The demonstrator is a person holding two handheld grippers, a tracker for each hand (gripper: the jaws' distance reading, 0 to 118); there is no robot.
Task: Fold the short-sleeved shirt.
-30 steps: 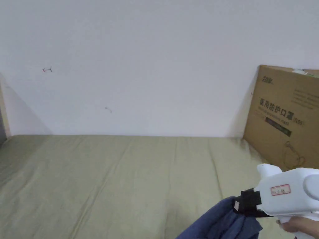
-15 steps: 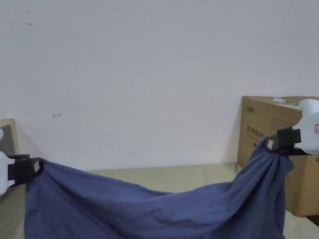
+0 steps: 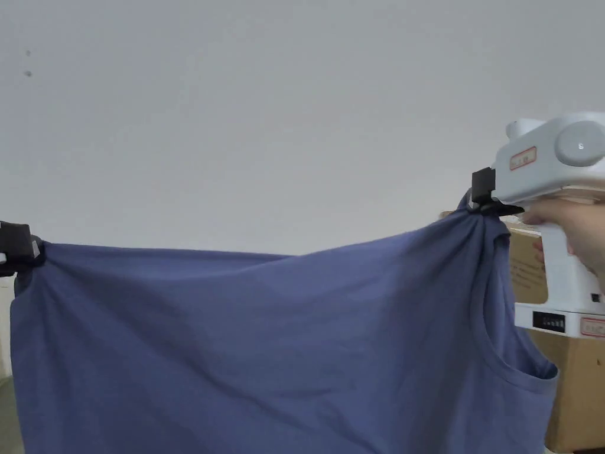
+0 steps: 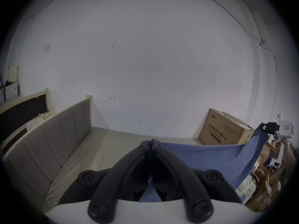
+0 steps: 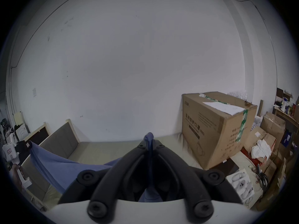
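We see the white wall [image 3: 266,118] behind everything, the bed [image 4: 100,146] below it. The blue short-sleeved shirt [image 3: 266,343] hangs spread in the air above the bed, stretched from 9 o'clock to 2 o'clock. Cardboard box [image 5: 215,130] at 3 o'clock. Our right gripper [image 3: 480,204] and left gripper [image 3: 23,251] each have jaws clamped on 1 top corner of the shirt.

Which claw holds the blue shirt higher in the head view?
The right claw: it grips the shirt at the picture's right side, beside the cardboard box; the left claw sits lower.
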